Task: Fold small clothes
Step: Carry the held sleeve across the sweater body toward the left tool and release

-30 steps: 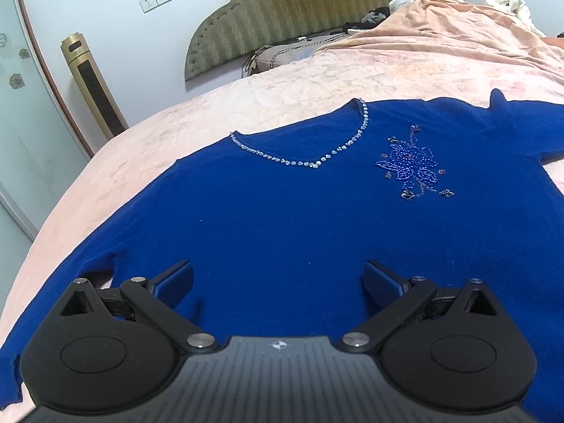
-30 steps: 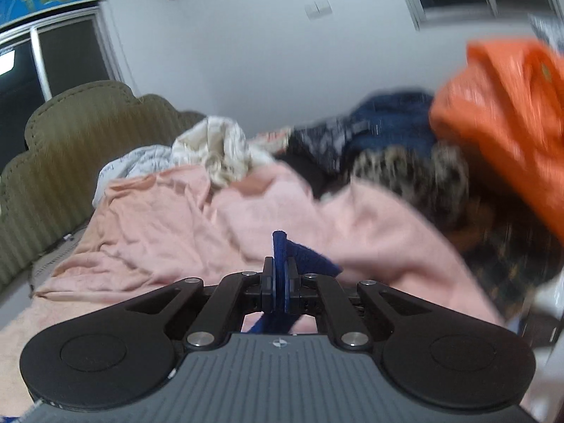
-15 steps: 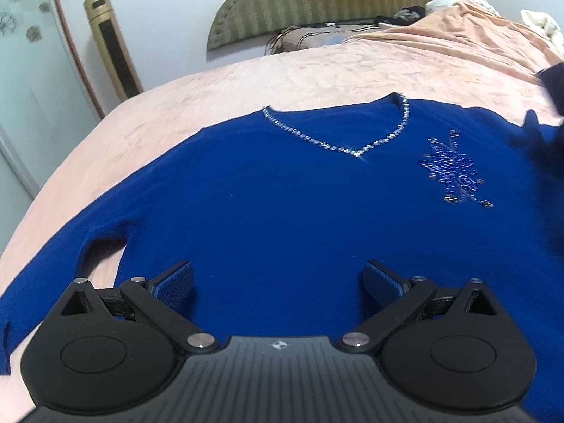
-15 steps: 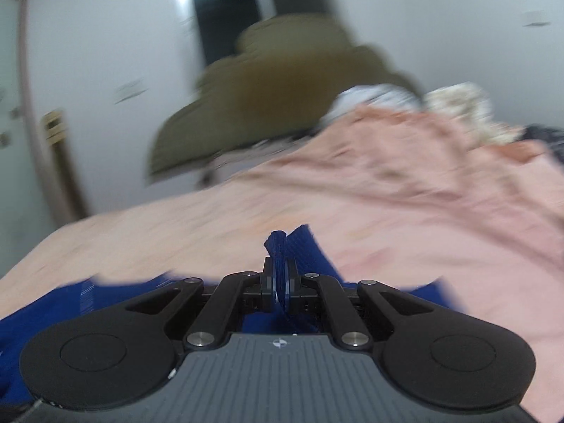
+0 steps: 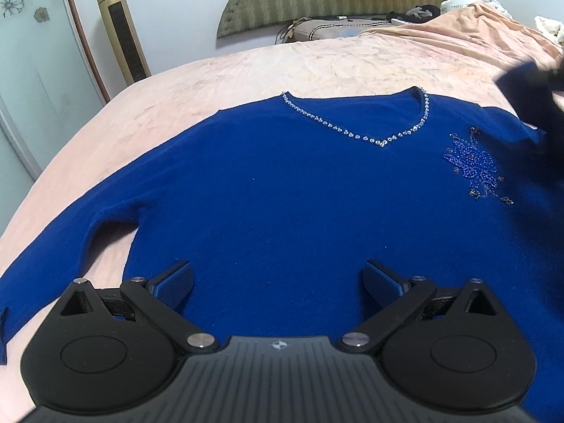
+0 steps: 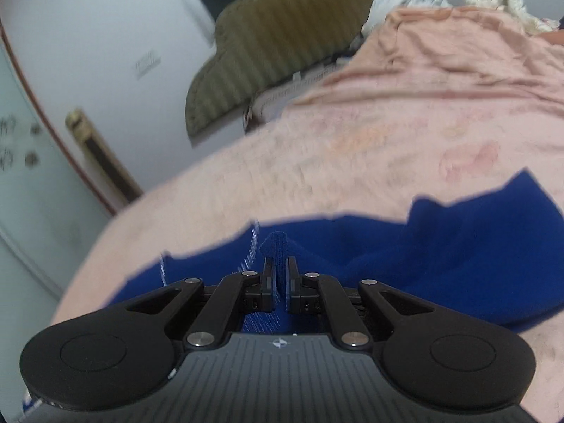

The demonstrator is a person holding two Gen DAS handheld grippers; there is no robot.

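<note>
The blue sweater (image 5: pixel 299 204) lies face-up on the bed (image 5: pixel 317 67). The right gripper (image 6: pixel 280 282) pinches its sleeve (image 6: pixel 276 246) — folding it inward, I judge. The left gripper (image 5: pixel 278 282), jaws spread and empty, hovers over the hem — next, lay the sleeve flat across the chest.

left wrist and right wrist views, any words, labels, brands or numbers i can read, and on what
No text reads in either view.
Gold tower fan: small mark near its top, too small to read.
Left gripper and right gripper: a small emblem on each body, a symbol without letters.
Wall plate: blurred, no lettering to make out.
Blue sweater: beads only.
</note>
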